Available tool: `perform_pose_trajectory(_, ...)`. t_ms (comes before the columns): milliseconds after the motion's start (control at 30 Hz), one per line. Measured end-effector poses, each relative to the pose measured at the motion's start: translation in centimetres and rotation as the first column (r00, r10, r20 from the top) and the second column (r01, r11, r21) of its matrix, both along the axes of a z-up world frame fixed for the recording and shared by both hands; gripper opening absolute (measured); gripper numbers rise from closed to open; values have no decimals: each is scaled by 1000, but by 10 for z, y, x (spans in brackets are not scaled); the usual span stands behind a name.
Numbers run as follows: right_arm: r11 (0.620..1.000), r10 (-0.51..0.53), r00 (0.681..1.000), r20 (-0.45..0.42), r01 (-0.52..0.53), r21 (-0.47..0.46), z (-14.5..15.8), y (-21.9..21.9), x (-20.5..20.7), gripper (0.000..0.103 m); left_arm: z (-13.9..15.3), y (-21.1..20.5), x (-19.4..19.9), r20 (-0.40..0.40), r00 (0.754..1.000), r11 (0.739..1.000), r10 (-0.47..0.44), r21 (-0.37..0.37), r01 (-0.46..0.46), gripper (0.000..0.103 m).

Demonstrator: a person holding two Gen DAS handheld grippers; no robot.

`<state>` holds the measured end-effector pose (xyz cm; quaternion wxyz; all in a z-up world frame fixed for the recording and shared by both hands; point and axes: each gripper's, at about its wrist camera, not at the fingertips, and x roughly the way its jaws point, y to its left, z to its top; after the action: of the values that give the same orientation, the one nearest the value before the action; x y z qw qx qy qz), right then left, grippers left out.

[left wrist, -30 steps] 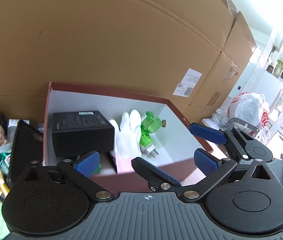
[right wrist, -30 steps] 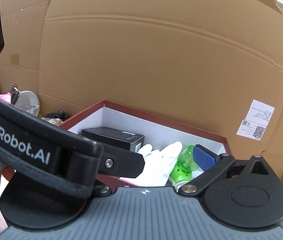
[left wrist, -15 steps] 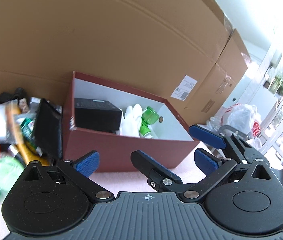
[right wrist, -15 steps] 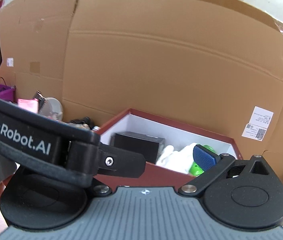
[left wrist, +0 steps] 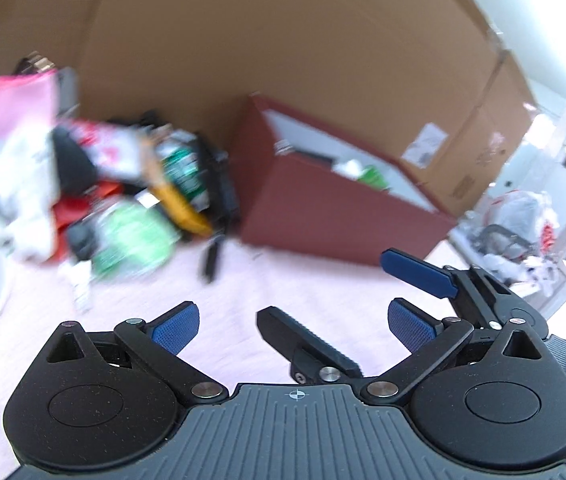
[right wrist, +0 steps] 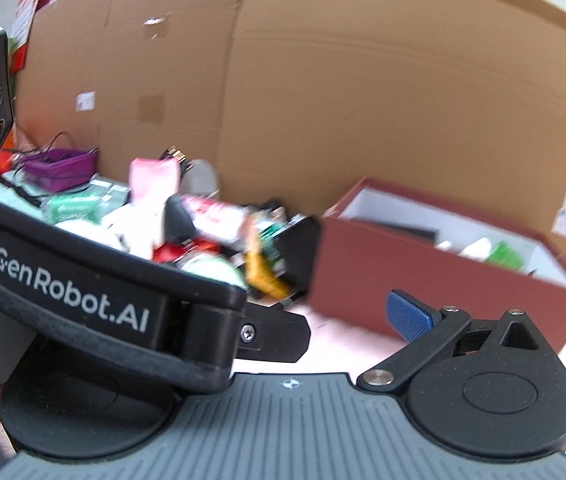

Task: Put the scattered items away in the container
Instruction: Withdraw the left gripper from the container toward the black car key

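From the left wrist camera, the left gripper [left wrist: 289, 322] hangs above the pale pink counter [left wrist: 243, 288] with its blue-padded jaws wide apart and nothing between them. The dark red cardboard box with a white lining [left wrist: 335, 216] sits ahead and to the right, and the blurred heap of scattered packets and wrappers [left wrist: 123, 196] lies just beside its left wall. The right gripper [left wrist: 419, 296] shows at the right edge, its jaws also apart. The view is smeared, so an approach into the heap risks closing on two overlapping items, or nudging the yellow packet [left wrist: 181, 204] that leans near the box. From the right wrist camera, the left gripper's black body hides the right gripper's left finger, leaving only one blue pad [right wrist: 409, 316] visible. The two tools sit close together, and a careless swing could knock them against each other or clip the box rim.
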<state>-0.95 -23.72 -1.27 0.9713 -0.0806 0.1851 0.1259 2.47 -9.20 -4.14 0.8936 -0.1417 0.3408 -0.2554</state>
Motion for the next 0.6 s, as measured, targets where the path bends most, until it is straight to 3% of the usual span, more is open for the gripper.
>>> perform_pose_trajectory(133,1000,23,998,-57,-22,18,-15,24,-4,103,-15,26,1,-44,998,998,55,-5,-56,103)
perform_pose_trajectory(267,999,30,993,-113,-27,26,-25,37,5,103,-18,45,7,-36,996,996,87,-18,-88,103)
perform_pose_trajectory(600,999,41,988,-148,-39,18,-35,54,24,101,-25,57,31,-58,991,992,122,-29,-124,103)
